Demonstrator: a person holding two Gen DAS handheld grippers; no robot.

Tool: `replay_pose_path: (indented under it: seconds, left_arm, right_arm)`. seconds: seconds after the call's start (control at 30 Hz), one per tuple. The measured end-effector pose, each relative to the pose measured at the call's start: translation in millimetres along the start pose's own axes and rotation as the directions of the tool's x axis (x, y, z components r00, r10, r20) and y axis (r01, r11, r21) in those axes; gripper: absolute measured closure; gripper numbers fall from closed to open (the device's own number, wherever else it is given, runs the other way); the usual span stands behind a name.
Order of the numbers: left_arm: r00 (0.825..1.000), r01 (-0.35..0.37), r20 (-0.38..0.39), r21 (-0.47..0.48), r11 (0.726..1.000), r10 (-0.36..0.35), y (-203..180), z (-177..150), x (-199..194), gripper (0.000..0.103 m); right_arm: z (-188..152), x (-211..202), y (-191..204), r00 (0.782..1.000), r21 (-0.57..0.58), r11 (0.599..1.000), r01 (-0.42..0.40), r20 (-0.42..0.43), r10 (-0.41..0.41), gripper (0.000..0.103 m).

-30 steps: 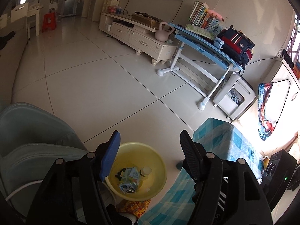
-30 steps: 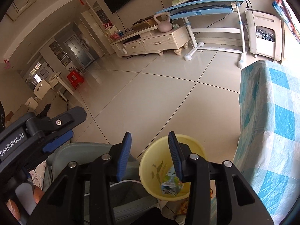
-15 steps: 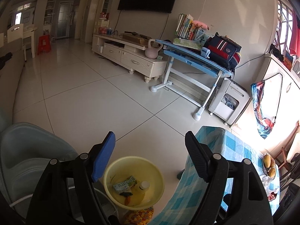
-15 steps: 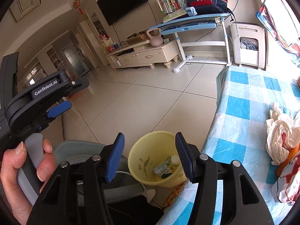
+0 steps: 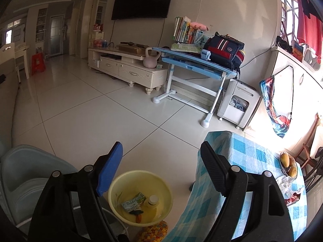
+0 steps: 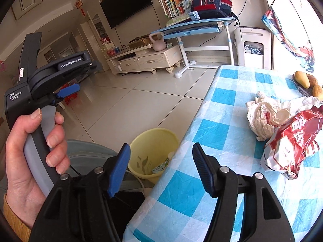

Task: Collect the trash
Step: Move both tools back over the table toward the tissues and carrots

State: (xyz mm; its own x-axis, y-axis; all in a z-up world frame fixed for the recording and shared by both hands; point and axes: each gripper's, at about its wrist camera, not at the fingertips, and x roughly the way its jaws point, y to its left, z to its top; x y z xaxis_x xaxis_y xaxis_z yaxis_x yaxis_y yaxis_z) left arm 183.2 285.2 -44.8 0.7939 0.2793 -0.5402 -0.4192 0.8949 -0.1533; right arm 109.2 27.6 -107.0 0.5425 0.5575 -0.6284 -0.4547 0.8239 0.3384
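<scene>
Left gripper (image 5: 161, 161) is hanging over the floor w/ jaws opening, nothing btwn them. Just below it the round yellow plastic basin (image 5: 161, 183) is sitting on the pale tiled floor (image 5: 90, 125), beside the edge of the table w/ blue-and-white checked cloth (image 5: 248, 153). Inside the basin a small green-and-white drink carton (image 5: 133, 200), a little white-capped bottle (image 5: 151, 200) & some dark scraps are lying together.

Right gripper (image 6: 159, 169) is pointing down over the table's near edge, jaws also opening, empty. On the cloth, well ahead of it to the right, a crumpled white plastic bag (image 6: 262, 117) is lying touching a red-and-white printed snack bag (image 6: 292, 141). Beyond them, a dark dish of yellow-brown fruit (image 6: 304, 80). A person's hand (image 6: 30, 157) is gripping the left tool's grey handle at the left of the right wrist view.
</scene>
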Motion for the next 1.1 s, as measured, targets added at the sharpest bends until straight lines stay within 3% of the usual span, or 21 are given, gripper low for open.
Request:
replay_pose_path:
  seconds: [0.37,0.63,0.77,0.93,1.1]
  left_arm:
    - [0.998,0.061,0.008,0.132,0.989,-0.063,-42.9,-14.3,-17.3,0.026]
    - [0.989,0.145,-0.036,0.271,0.952,-0.141,-92.7,-36.7,-26.0,0.026]
    - [0.979,0.204,-0.087,0.303,0.931,-0.187,-120.7,-47.9,-25.1,0.026]
    - [0.972,0.229,-0.118,0.285,0.931,-0.204,-139.8,-55.4,-22.4,0.026]
    - [0.976,0.207,-0.121,0.239,0.949,-0.182,-134.1,-54.1,-15.2,0.026]
  right_arm:
    - [-33.7,-58.8,-68.0,0.988,0.088,0.985,0.152,0.023,-0.154,0.039]
    - [-32.9,-85.2,-128.7,0.964,0.255,0.934,0.249,0.024,-0.263,0.039]
    - [-19.9,-83.3,-132.9,0.960,0.206,0.940,0.271,0.012,-0.280,0.039]
    - [4.8,-83.4,-125.8,0.955,0.101,0.955,0.280,0.067,-0.287,0.039]
    - [27.3,-52.4,-95.6,0.980,0.007,0.987,0.161,0.114,-0.161,0.038]
